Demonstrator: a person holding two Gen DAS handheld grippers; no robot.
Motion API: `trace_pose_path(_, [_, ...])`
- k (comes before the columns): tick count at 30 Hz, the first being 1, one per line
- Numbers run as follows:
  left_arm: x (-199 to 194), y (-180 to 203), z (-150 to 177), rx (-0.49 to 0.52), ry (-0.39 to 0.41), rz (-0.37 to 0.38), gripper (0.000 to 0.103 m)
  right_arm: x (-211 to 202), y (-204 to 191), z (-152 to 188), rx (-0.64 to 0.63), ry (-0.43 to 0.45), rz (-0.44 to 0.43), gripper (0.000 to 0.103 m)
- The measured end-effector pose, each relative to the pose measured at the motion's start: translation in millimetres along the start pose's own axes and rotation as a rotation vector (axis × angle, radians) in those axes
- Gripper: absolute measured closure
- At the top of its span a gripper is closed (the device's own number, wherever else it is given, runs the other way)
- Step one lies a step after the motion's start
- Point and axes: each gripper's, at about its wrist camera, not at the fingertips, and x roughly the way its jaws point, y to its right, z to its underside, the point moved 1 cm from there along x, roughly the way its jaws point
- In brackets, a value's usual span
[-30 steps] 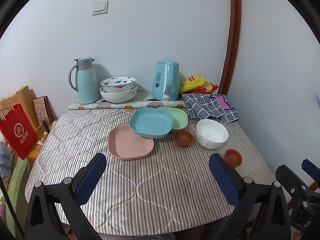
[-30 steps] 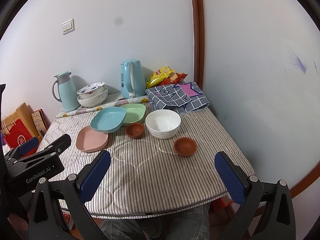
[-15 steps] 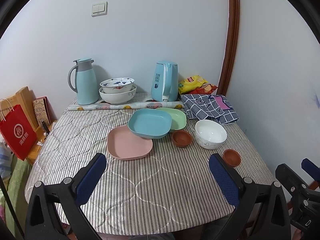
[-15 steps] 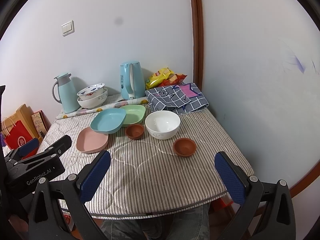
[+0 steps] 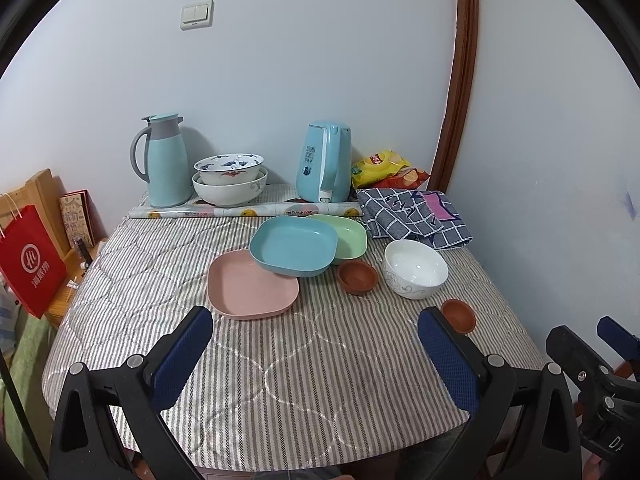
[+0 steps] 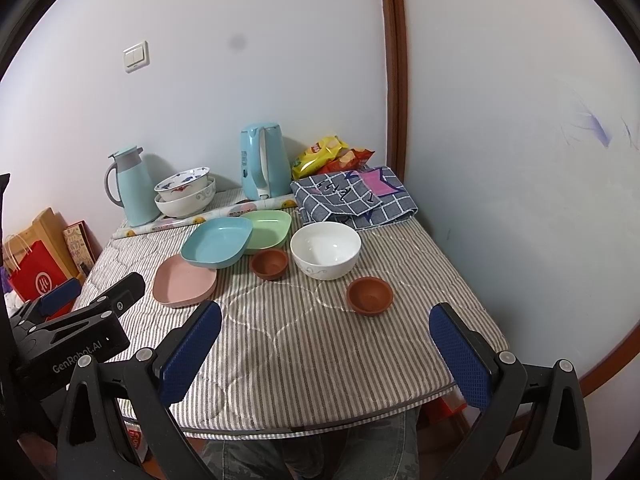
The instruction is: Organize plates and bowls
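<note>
progress: barely begun | left gripper [image 5: 314, 342] and right gripper [image 6: 325, 334]: jaws spread wide, empty, above near desk [image 6: 320, 360] edge | square blue plastic plate [image 5: 294, 245] overlaps pink plate [image 5: 252, 289] and green plate [image 5: 346, 236] | white ceramic bowl [image 6: 325, 250] and two small brown clay bowls [image 6: 369, 294] loose, unstacked

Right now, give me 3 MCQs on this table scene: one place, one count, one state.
1. The blue plate rests:
A. partly on the pink plate and green plate
B. inside the white bowl
C. alone by the kettle

2. Small brown bowls on the table:
A. one
B. two
C. four

3. The left gripper and right gripper are:
A. both shut on plates
B. one holding a bowl
C. both open, holding nothing

Answers:
1 A: its rim overlaps both plates.
2 B: one beside the white bowl, one nearer.
3 C: the fingers stand wide apart with only cloth between them.
</note>
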Motion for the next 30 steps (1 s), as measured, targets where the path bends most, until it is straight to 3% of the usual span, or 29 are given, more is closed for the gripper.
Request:
trace_pose_path(4, [9.4, -4.2, -1.3, -0.003, -0.014, 0.006, 0.0, 10.6, -1.1, -2.9, 0.001, -0.008, -0.009, 0.0])
trace_pose_path(12, [41.6, -24.0, -11.9, -0.034, -0.04, -0.05, 0.0, 45.6, -12.4, -16.4, -0.021, -0.009, -0.041, 0.0])
trace_pose_path(25, [111.1, -55.3, -34.0, -0.05, -0.117, -0.103, 0.0, 129.6, -45.6, -42.9, -0.05, -0.11, -0.098, 0.005])
trace_pose_path(30, [144.8, -62.9, -44.1, -0.042, -0.159, -0.1, 0.008, 166.8, -61.5, -52.9, -0.062, -0.155, -0.102, 0.013])
